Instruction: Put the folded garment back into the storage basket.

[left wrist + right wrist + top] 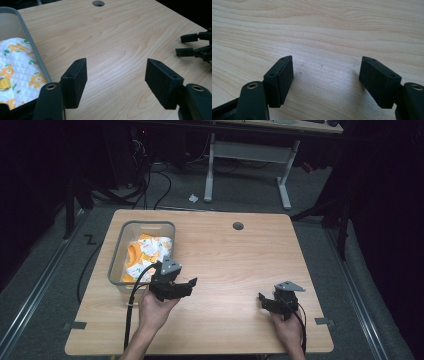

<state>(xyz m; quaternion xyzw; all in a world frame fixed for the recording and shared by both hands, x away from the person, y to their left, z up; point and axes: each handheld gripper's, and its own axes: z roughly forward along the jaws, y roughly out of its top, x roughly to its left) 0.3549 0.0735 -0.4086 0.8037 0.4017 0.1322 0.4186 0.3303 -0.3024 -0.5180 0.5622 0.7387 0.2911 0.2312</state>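
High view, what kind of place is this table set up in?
Probably a lab or workshop for recording handling work, not a home. A bare wooden table stands on grey carpet, cables trail across the floor behind it, and a second desk with a white metal frame stands in the dark background.

A light wooden worktop stands on grey carpet; behind it, a white-legged desk and dark cables sit in dim light.
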